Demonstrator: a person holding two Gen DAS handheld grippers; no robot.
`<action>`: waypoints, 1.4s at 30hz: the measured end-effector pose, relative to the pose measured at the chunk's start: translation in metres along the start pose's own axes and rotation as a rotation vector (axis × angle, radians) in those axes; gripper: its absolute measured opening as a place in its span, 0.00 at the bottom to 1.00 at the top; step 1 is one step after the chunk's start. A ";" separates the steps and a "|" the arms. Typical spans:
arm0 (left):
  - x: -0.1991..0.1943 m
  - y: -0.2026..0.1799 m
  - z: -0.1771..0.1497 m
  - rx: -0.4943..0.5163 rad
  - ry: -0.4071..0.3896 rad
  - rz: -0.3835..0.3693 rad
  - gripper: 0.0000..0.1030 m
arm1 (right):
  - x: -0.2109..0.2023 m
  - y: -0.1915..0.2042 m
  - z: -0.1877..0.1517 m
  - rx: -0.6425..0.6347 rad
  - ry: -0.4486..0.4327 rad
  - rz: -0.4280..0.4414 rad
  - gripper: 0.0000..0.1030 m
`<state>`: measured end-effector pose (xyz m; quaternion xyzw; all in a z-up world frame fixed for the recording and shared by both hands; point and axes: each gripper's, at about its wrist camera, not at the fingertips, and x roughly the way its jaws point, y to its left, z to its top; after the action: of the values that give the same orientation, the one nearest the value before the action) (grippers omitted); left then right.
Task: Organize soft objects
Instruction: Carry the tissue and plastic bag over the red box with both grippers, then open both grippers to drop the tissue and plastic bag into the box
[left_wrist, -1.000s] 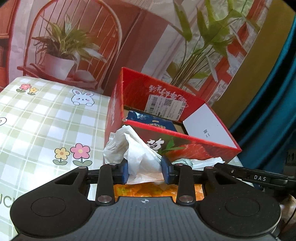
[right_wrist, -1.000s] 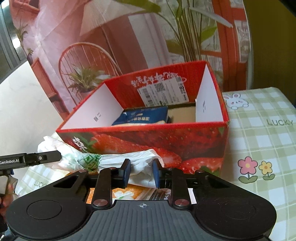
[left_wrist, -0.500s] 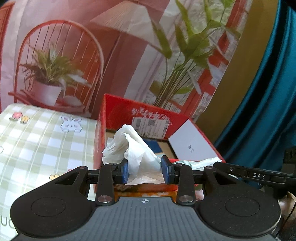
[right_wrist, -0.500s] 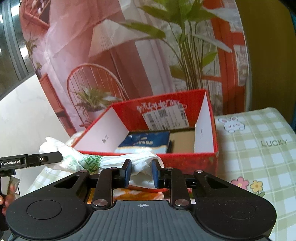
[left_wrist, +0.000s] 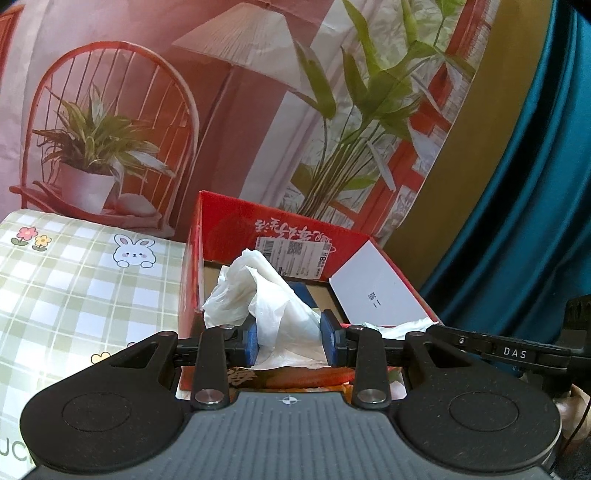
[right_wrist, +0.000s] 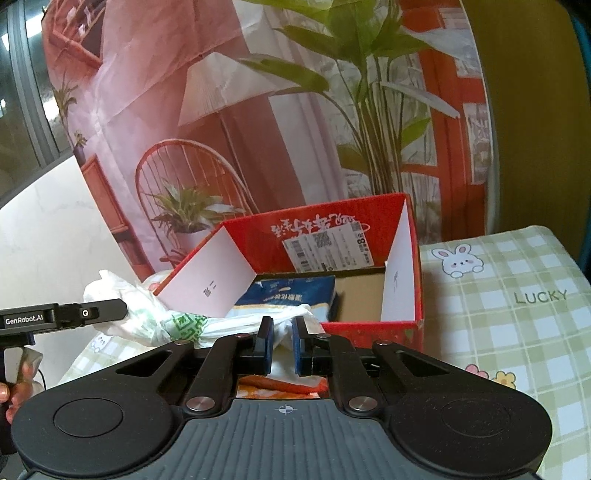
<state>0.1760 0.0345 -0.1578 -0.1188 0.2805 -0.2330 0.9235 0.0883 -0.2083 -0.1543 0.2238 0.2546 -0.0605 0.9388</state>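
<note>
Both grippers hold one white plastic bag (left_wrist: 266, 295) with green print (right_wrist: 184, 325), lifted at the near rim of a red strawberry box (left_wrist: 229, 221). My left gripper (left_wrist: 290, 341) is shut on one bunched end of the bag. My right gripper (right_wrist: 282, 349) is shut on the other end (right_wrist: 255, 321). An orange packet (right_wrist: 280, 386) hangs in the bag below the fingers. The box (right_wrist: 332, 221) stands open and holds a blue packet (right_wrist: 295, 291), which is mostly hidden in the left wrist view.
The box stands on a green checked tablecloth (left_wrist: 74, 288) with bunny and flower prints (right_wrist: 517, 314). A printed backdrop with a chair and plants (left_wrist: 110, 129) hangs behind. A teal curtain (left_wrist: 535, 184) is at the right. The box flaps (right_wrist: 210, 280) stand up.
Both grippers have risen with the bag, from low in front of the box wall to the height of its rim. More of the box's inside shows now.
</note>
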 end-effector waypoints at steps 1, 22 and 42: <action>-0.001 0.000 0.000 0.002 -0.002 0.000 0.34 | 0.000 0.000 -0.001 0.004 0.001 0.001 0.09; 0.042 -0.012 0.043 0.058 0.014 -0.026 0.33 | 0.006 0.000 0.048 -0.093 -0.091 -0.033 0.08; 0.107 0.003 0.042 0.080 0.215 0.036 0.55 | 0.089 -0.016 0.046 -0.161 0.114 -0.130 0.08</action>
<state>0.2800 -0.0122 -0.1747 -0.0512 0.3704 -0.2387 0.8962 0.1823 -0.2437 -0.1700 0.1338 0.3254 -0.0877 0.9319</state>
